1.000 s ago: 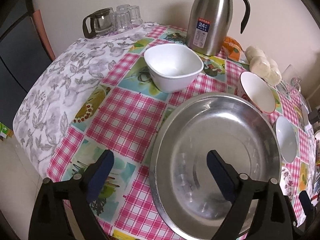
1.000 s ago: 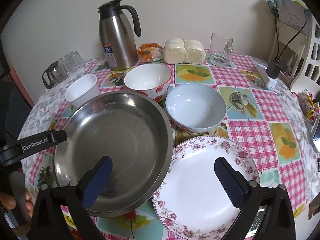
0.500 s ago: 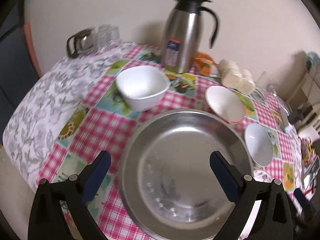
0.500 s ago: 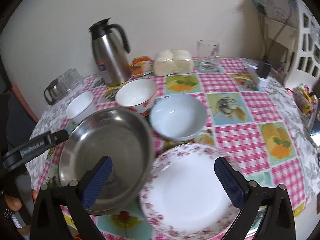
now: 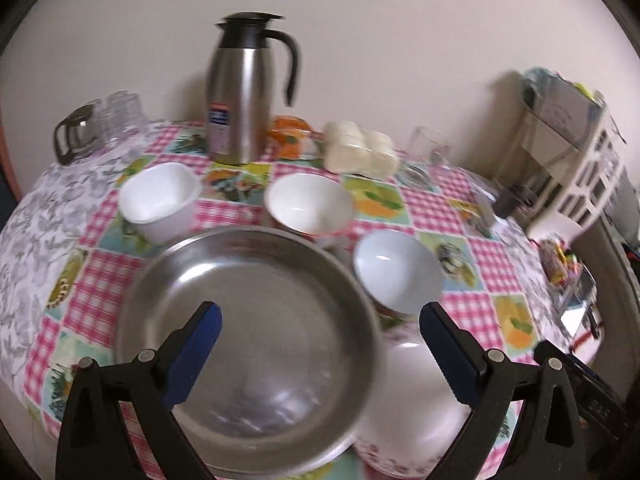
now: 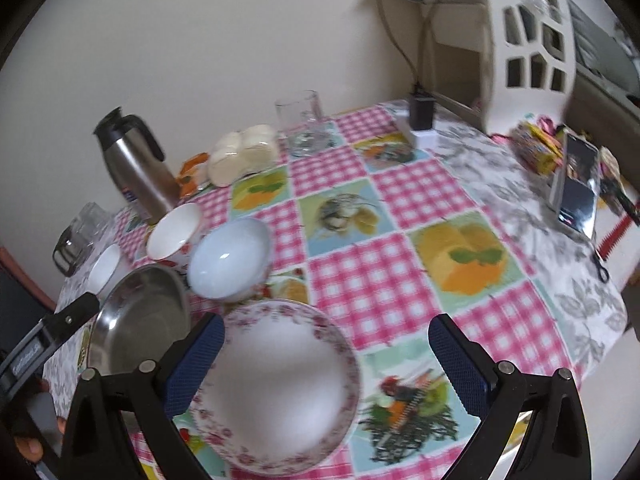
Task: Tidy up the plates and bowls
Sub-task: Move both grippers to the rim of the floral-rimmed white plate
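Steel thermos jug (image 5: 245,92) upright at rear of checked-cloth surface (image 6: 400,196). Wrapped buns (image 5: 360,151) and orange packet (image 5: 289,136) beside it. Glass carafe (image 5: 76,136) far left. Empty glass (image 6: 303,122), charger (image 6: 421,113), phone (image 6: 576,184) to right.

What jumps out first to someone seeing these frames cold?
The big steel pan fills the near table edge, right under the open left gripper. Beside it, the floral-rimmed plate lies under the open right gripper. Behind them three white bowls line up before a tall steel thermos on the pink checked tablecloth.
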Demonstrator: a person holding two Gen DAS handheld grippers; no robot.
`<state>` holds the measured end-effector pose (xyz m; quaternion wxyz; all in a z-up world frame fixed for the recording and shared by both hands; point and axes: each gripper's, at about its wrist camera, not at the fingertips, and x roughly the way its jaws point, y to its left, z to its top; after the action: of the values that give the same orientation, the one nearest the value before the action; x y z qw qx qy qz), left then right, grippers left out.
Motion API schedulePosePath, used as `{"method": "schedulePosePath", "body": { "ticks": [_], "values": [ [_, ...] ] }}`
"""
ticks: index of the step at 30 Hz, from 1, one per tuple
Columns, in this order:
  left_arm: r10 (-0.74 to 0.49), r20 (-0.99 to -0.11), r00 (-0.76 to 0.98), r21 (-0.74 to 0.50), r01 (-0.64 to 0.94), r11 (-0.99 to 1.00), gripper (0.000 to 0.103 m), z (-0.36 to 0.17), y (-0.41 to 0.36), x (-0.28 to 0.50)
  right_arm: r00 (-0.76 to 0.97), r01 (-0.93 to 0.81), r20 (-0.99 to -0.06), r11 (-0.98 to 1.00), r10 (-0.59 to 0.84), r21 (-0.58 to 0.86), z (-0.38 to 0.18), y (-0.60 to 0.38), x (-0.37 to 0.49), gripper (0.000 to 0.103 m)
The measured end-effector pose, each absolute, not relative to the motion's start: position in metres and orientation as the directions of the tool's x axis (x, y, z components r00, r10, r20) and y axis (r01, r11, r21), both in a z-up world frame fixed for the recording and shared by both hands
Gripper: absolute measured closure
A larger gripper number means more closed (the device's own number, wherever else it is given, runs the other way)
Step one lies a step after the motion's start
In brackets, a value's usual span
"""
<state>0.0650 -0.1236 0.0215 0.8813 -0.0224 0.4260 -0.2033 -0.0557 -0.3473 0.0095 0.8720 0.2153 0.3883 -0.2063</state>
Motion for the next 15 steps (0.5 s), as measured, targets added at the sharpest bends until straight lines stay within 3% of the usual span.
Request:
{"method": "schedulePosePath", "body": {
  "ticks": [4, 15],
  "values": [
    [-0.415, -0.738, 0.532, -0.241, 0.366, 0.899, 0.004, 0.023, -0.143, 0.05, 0.591, 0.549, -0.778, 0.813, -0.214, 0.194, 0.003, -0.361, -0.065, 0.0],
    [-0.351, -0.832, 0.429, -0.186, 0.38, 0.906, 0.004, -0.009, -0.188, 0.016, 0.572, 0.583, -0.795, 0.782, -0.2, 0.222, -0.015, -0.384, -0.08, 0.0]
  ]
}}
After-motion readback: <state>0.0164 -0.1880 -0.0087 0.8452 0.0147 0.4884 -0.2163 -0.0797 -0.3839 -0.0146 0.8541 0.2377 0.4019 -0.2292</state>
